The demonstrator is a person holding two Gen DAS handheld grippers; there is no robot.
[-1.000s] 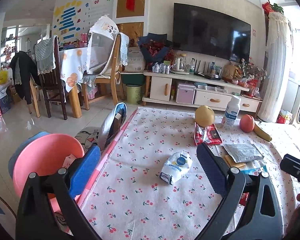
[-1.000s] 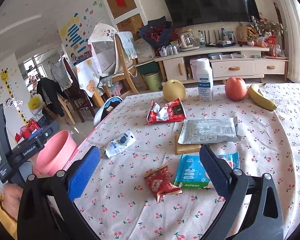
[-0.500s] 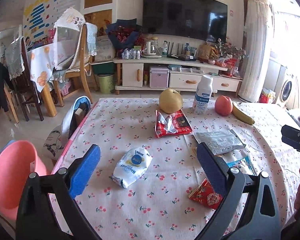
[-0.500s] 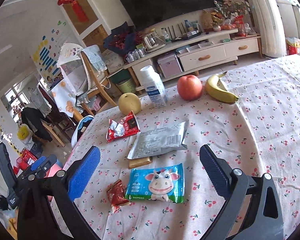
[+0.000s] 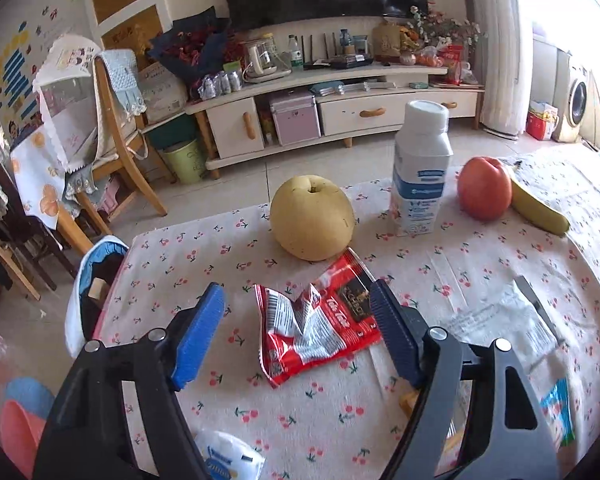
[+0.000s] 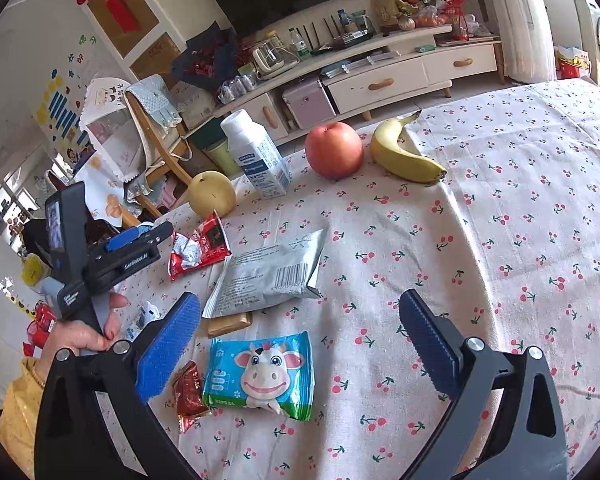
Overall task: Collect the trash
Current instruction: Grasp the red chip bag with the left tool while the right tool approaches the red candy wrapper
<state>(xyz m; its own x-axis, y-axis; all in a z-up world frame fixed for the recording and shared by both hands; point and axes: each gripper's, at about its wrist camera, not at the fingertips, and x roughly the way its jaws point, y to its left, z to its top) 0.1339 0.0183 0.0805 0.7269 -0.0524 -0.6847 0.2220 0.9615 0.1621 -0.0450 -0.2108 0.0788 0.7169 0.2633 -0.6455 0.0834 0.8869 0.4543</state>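
Left gripper (image 5: 298, 334), jaws wide, having advanced from the white packet (image 5: 228, 460), is now straddling the red wrapper (image 5: 316, 326); pear (image 5: 311, 217) sitting just behind. Right gripper (image 6: 300, 342) is hovering wide-jawed.

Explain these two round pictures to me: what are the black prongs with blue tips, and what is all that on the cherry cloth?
Those prongs are hand-held grippers, one per hand, each carrying a wide-angle camera looking along its fingers. One picture comes from the left gripper, the other from the right gripper. Both are open and hold nothing. The left one straddles a red wrapper. On the table lie a silver packet, a cow packet, a small red wrapper, plus a pear, bottle, apple and banana.
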